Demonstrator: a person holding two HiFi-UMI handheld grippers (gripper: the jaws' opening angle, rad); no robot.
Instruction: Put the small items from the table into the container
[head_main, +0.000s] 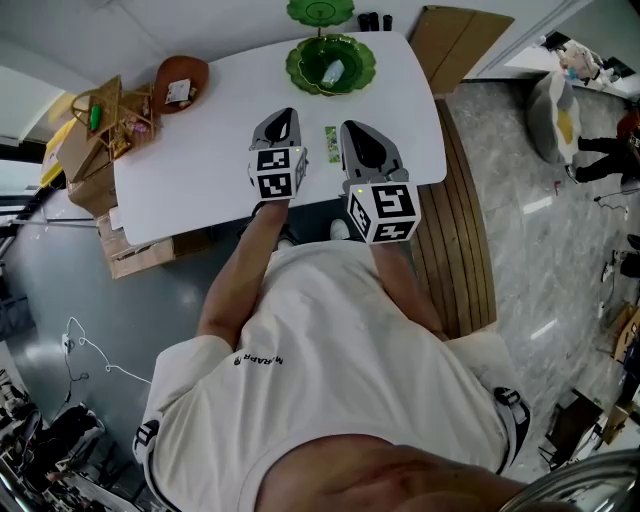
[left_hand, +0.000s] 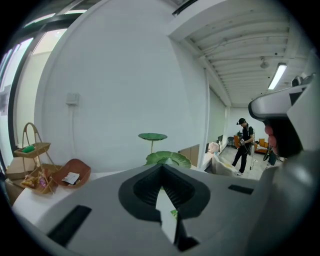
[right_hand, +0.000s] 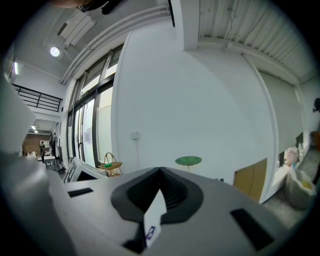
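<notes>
A small green packet (head_main: 331, 137) lies on the white table (head_main: 200, 170), between my two grippers. My left gripper (head_main: 283, 116) is just left of it with the jaws shut and nothing between them. In the left gripper view a bit of the green packet (left_hand: 173, 214) shows beside the slit under the closed jaws. My right gripper (head_main: 353, 128) is just right of the packet, jaws shut. A scrap with bluish print (right_hand: 151, 231) shows low in its slit; I cannot tell whether it is held. The green leaf-shaped dish (head_main: 352, 75) at the table's far edge holds a pale item (head_main: 332, 71).
A brown bowl (head_main: 195, 72) with a packet in it sits at the far left. Beside it stands a wicker basket (head_main: 100, 112) with small goods. A second green leaf dish on a stem (left_hand: 152, 136) rises behind the first. A wooden bench (head_main: 465, 240) runs along the table's right side.
</notes>
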